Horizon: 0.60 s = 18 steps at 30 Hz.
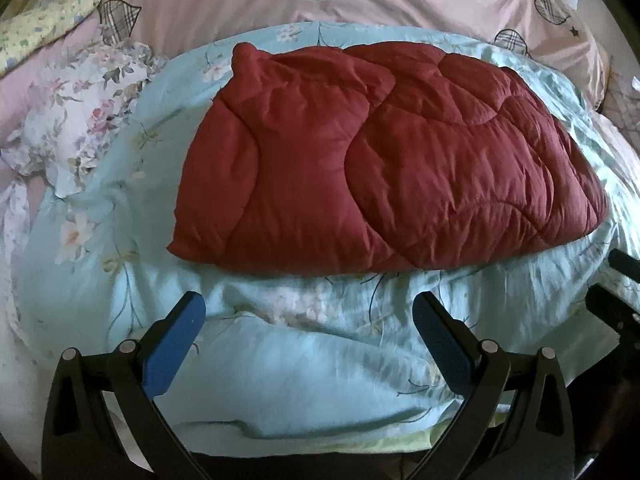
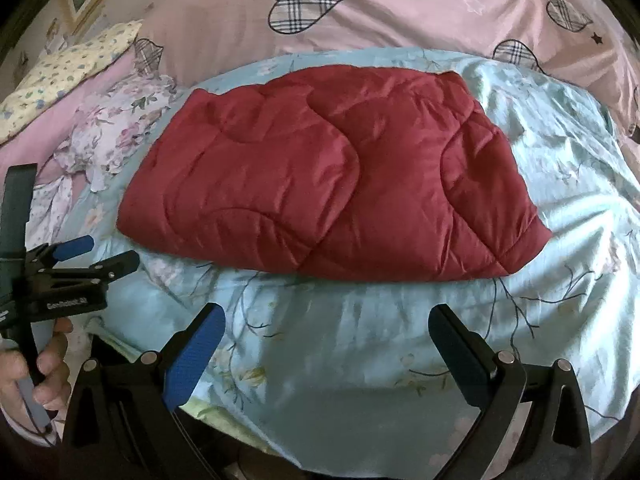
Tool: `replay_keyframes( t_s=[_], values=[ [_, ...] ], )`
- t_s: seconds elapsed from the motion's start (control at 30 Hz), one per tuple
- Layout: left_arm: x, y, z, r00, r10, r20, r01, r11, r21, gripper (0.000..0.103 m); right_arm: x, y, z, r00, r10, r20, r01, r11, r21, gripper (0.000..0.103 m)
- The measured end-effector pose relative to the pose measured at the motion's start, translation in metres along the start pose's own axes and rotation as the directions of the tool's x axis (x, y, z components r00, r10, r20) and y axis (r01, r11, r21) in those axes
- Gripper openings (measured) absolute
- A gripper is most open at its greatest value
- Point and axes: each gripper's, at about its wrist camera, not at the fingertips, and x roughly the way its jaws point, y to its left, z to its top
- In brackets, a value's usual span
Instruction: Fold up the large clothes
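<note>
Each black hand-held gripper (image 2: pixel 326 320) has blue-padded fingers (image 2: pixel 196 354) and silver pivot pins.

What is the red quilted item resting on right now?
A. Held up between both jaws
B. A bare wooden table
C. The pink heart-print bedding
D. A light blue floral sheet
D: the red quilted item lies folded on the light blue floral sheet, both grippers open and clear of it.

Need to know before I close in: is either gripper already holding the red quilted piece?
No: in both wrist views the left gripper and right gripper are open over the light blue sheet, short of the red quilted piece.
</note>
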Motion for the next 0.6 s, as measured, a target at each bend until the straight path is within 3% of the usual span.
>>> replay_keyframes(
  t_s=[0.6],
  values=[
    [-0.004, -0.006, 0.020, 0.999, 0.029, 0.018, -0.029, 1.000, -0.007, 0.103, 0.007, 0.006, 0.027, 1.000, -0.009, -0.002, 0.009, 1.000, 0.001, 0.102]
  ],
)
